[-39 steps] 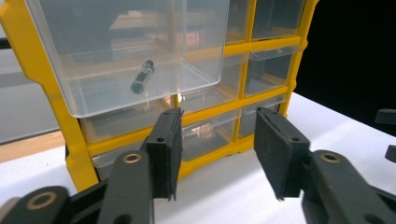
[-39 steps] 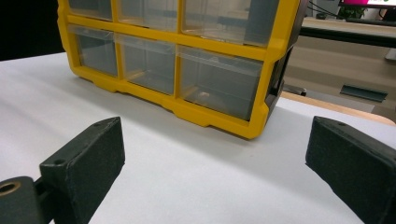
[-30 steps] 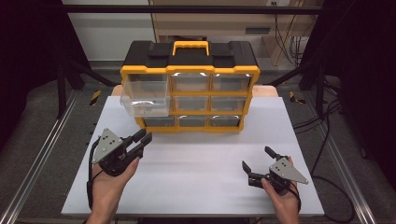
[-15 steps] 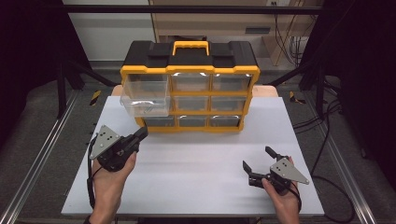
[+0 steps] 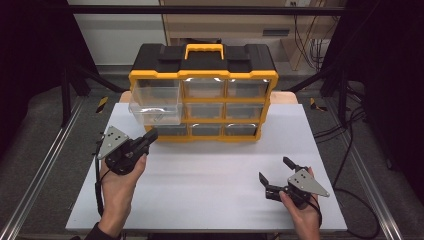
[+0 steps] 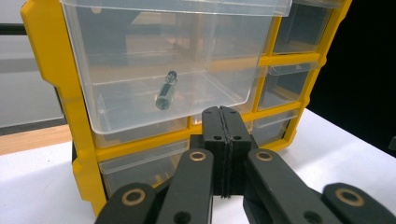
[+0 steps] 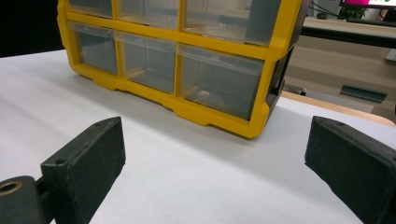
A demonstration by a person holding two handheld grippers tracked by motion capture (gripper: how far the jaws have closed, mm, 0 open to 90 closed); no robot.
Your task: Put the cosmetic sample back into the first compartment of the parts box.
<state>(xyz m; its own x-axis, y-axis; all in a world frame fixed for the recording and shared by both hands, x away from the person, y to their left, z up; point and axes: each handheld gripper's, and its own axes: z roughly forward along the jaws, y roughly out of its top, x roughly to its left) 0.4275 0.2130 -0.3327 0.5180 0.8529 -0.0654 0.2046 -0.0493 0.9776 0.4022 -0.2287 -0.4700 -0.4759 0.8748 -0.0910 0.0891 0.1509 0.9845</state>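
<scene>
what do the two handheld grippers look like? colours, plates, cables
Both grippers, left gripper and right gripper, are black with two jaws on pivoted links showing brass-coloured bushings. Each carries a grey three-cornered plate with small dark holes. A black cable trails from the left one. Jaw pads look matte, foam-like.

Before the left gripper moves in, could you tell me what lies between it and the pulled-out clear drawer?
Nothing: in the left gripper view, the shut left gripper faces the clear drawer across open air above bare white table.
</scene>
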